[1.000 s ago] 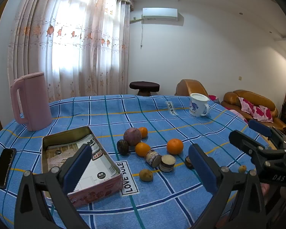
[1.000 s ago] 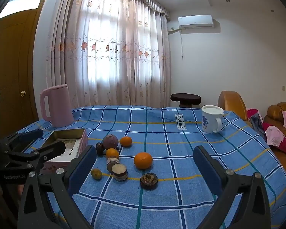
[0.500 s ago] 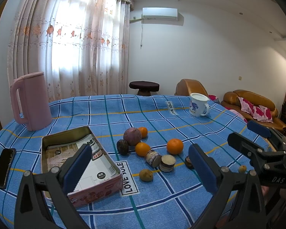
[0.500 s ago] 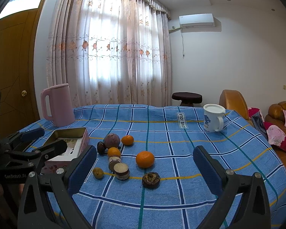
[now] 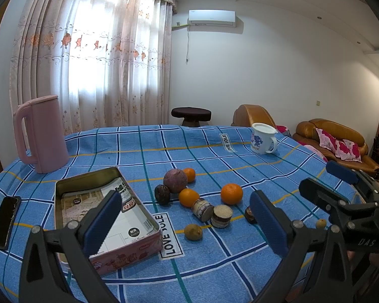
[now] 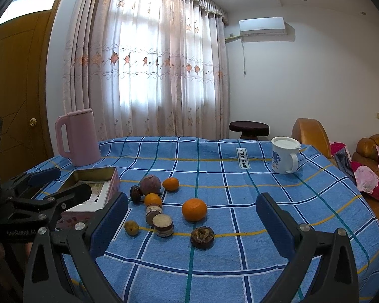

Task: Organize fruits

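Fruits lie grouped mid-table on the blue checked cloth: a large orange (image 5: 231, 193) (image 6: 194, 209), two smaller oranges (image 5: 188, 197) (image 5: 189, 174), a round purple fruit (image 5: 175, 180) (image 6: 150, 184), a dark wrinkled fruit (image 5: 162, 194), a small yellow-brown fruit (image 5: 193, 231) (image 6: 131, 227) and cut round pieces (image 5: 222, 215) (image 6: 202, 236). An open tin box (image 5: 88, 181) (image 6: 101, 173) lined with paper sits left of them. My left gripper (image 5: 184, 224) is open and empty, above the near table edge. My right gripper (image 6: 192, 224) is open and empty, near the front edge.
A pink kettle (image 5: 41, 133) stands at the back left. A white mug (image 5: 262, 138) stands at the back right. A black phone (image 5: 5, 221) lies at the left edge. A tiny yellow fruit (image 5: 321, 223) lies near the right edge. Sofas stand beyond the table.
The right wrist view has shifted slightly, so the table sits a little lower and right in it. The left gripper has hardly moved. Both stay open.
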`<state>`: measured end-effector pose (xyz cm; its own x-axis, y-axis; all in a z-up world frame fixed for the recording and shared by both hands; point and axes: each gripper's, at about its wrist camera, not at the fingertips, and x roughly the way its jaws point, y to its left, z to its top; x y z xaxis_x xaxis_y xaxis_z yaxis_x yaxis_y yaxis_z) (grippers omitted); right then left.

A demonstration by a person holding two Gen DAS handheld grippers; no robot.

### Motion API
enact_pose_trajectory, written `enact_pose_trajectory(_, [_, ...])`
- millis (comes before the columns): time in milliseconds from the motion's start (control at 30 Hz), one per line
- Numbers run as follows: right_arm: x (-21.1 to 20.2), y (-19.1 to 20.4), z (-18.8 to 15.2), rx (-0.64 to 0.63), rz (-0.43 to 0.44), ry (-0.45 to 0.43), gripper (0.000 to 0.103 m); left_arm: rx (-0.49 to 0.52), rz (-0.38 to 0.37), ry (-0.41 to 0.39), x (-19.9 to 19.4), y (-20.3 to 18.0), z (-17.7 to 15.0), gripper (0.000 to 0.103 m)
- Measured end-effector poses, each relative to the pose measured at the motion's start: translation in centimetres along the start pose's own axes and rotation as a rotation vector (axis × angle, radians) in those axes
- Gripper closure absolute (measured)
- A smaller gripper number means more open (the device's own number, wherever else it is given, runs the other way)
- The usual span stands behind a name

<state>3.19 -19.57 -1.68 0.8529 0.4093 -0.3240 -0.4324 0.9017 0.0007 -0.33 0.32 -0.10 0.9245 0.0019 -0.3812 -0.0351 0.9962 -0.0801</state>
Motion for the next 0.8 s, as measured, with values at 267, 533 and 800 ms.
enact_pose_trajectory(267, [0.1,-0.1,-0.3,0.002,0.004,0.003,0.001,0.0,-0.001,0.004,0.1,0.0,-0.2,0.0])
enact_pose_trajectory(533, [0.1,-0.2,-0.6,0.006,0.007,0.009,0.001,0.002,0.0,0.007,0.2,-0.1,-0.3,0.0])
enact_pose_trajectory(800, [0.3,-0.5,-0.8,0.008,0.001,0.018,0.001,0.012,0.001,0.028,1.1,-0.4,-1.0,0.0])
